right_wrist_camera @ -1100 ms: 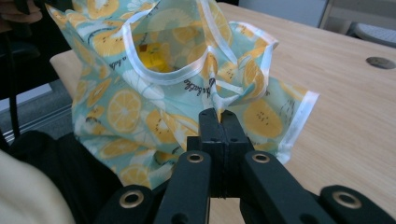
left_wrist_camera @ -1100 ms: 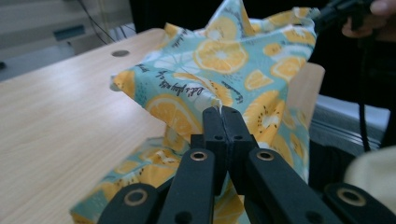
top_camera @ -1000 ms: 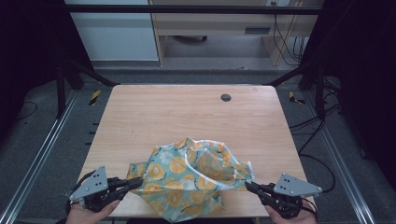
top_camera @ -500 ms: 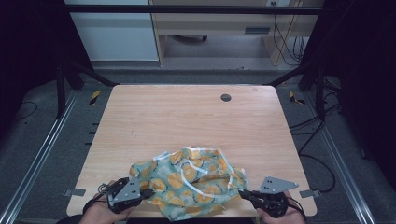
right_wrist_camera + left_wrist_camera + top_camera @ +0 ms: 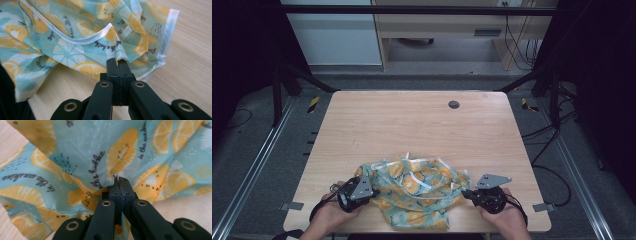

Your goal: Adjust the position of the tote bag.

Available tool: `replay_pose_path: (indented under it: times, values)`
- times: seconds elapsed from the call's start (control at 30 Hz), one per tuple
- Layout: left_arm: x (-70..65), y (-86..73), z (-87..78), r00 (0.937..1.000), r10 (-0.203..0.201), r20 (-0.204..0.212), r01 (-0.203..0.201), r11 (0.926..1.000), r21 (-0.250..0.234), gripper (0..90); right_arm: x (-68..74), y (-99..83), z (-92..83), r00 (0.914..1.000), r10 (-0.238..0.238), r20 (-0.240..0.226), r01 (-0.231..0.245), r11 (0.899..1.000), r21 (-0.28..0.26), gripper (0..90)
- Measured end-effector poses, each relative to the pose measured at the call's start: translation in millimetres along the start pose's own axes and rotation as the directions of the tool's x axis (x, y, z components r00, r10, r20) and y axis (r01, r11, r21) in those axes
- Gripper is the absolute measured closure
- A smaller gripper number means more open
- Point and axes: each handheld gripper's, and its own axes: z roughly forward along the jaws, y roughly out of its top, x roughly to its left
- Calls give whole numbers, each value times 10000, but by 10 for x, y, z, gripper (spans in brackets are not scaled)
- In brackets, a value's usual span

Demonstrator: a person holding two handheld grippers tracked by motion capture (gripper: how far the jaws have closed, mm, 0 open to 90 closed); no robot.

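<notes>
A light-blue cloth printed with orange slices [image 5: 417,187] lies crumpled on the wooden table [image 5: 412,125] near its front edge. At the cloth's left side my left gripper [image 5: 371,192] is shut on a fold of it; in the left gripper view the black jaws [image 5: 119,181] pinch the fabric [image 5: 100,152]. My right gripper [image 5: 466,193] is shut on the cloth's right edge, and in the right gripper view its jaws [image 5: 117,62] clamp a bit of the cloth [image 5: 82,37] beside its white hem. A hand holds each gripper at the table's front edge.
A small dark round grommet [image 5: 454,104] sits in the table top near the far edge. Metal rails run along both sides of the table on the floor. A cabinet and cables stand beyond the far edge.
Both grippers have come down and toward the front edge of the table, closer together, with the cloth in them. The cloth has sunk into a more bunched heap.
</notes>
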Motion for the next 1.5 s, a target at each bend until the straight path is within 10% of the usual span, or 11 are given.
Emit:
replay_pose_path:
  times: [1.17,1.5]
  values:
    - [153,53,110,9956,-811,-468,803,9966,-181,892,-194,95,96,9957,393,835,-366,9987,-341,900]
    - [72,17,-118,9760,-1974,-918,1843,9736,-1348,490,-61,103,-47,9932,431,1085,-336,9955,-882,499]
